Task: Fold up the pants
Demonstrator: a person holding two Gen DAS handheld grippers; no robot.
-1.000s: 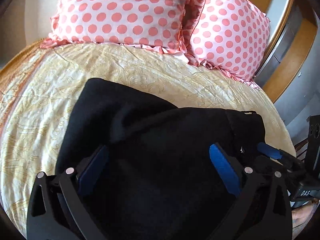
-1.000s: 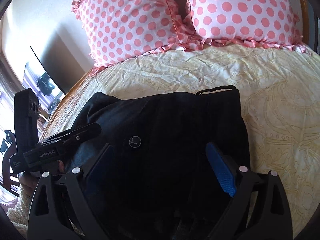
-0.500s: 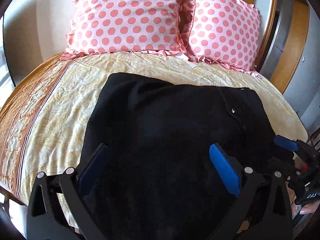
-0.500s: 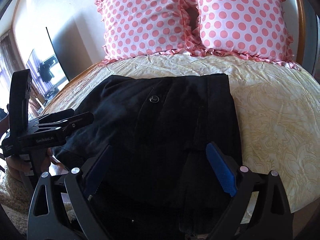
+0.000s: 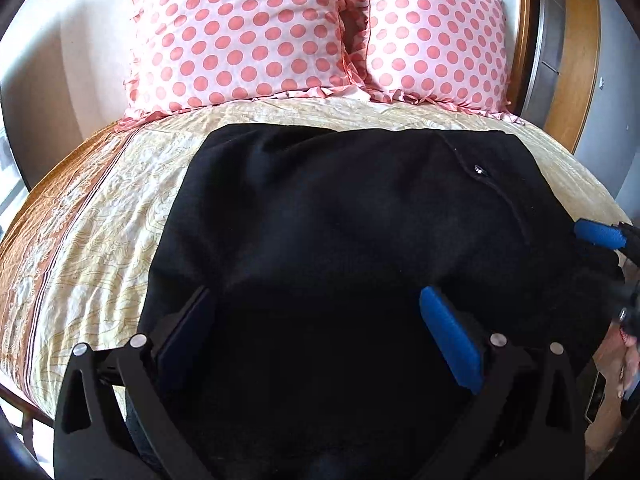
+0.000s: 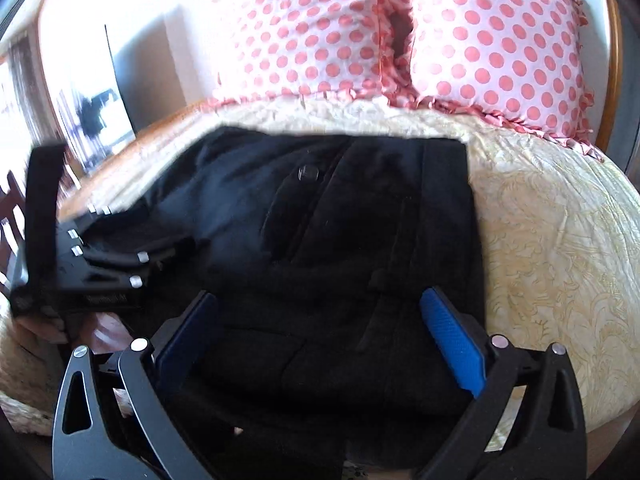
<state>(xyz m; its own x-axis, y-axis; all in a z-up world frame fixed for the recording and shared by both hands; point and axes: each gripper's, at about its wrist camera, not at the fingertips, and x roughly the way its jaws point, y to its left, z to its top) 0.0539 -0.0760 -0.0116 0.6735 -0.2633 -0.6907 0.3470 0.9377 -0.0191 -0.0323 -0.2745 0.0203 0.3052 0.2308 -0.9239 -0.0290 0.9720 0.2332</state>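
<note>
Left wrist view: left gripper (image 5: pixel 320 336) spread wide, nothing pinched; black pants (image 5: pixel 360 220) laid on the yellow bedspread (image 5: pixel 100 232) ahead of and beneath both fingers, waistband button (image 5: pixel 478 169) ahead and to the right; two polka-dot pillows (image 5: pixel 240 36) well beyond the far edge of the cloth; one blue pad of the right gripper (image 5: pixel 598 234) just at the right margin, against the cloth's side. Risk, as judged: near part of the pants lost in shadow between the fingers, edge not readable there, so a closing pinch liable to take one layer only or none, leaving the fold skewed.

Right wrist view: right gripper (image 6: pixel 320 334) spread to its widest, jaws just opened further, cloth lying under them but not pressed by either pad; pants (image 6: pixel 340 220) ahead and below, straight right edge just outside the right finger; left gripper (image 6: pixel 100 268) to the left, blurred, over the cloth's left side. Risk, as judged: near portion apparently hanging over the bed's edge, so weight likely to drag the smoothed cloth off; uneven grips at the two sides likely to wrinkle or twist the waistband; bedspread liable to be caught along with the edge.
</note>
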